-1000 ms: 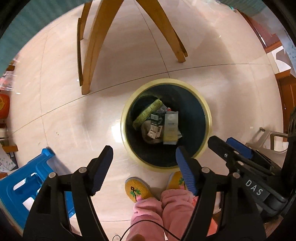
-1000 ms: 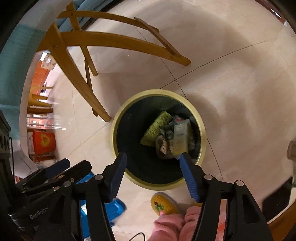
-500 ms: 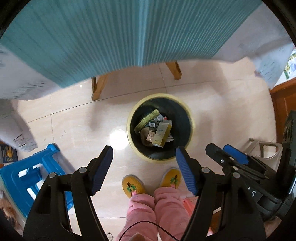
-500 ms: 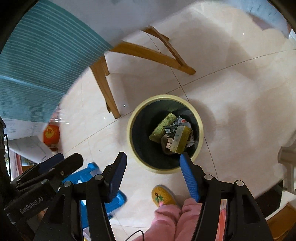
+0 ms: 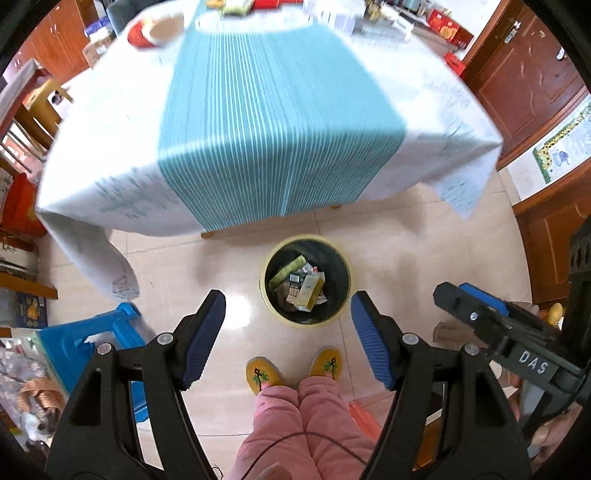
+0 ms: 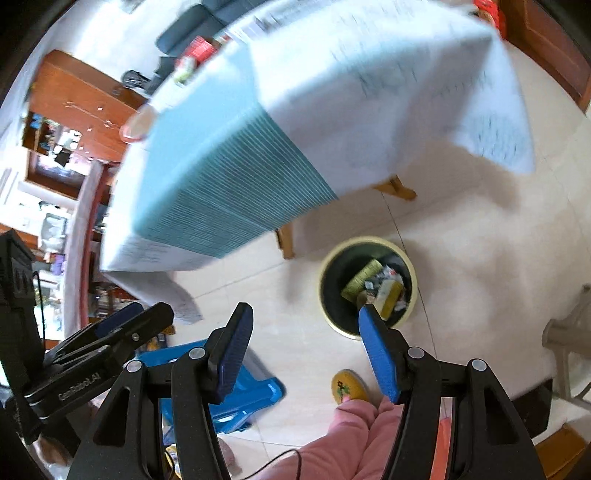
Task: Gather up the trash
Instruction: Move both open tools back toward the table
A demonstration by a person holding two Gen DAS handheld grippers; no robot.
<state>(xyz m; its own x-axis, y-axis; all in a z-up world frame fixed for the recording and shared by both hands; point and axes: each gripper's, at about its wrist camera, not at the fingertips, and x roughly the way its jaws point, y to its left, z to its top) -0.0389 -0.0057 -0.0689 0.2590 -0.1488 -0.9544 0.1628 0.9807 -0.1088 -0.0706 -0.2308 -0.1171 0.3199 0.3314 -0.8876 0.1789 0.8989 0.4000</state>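
Note:
A round bin with a yellow rim (image 5: 266,295) (image 6: 325,306) stands on the tiled floor below, holding several pieces of trash (image 5: 301,286) (image 6: 380,286): boxes, wrappers and a green packet. My left gripper (image 5: 288,321) is open and empty, high above the bin. My right gripper (image 6: 306,338) is open and empty, also high above the floor, left of the bin. Each gripper shows at the edge of the other's view.
A table with a white cloth and teal striped runner (image 5: 258,122) (image 6: 229,158) stands beyond the bin, with a red bowl (image 5: 155,29) and blurred items at its far end. A blue stool (image 5: 92,347) (image 6: 236,395) is at left. Wooden cabinets (image 5: 528,66) stand at right.
Both grippers have risen well away from the bin; the bin looks much smaller and the table top has come into view. Both stay open and empty.

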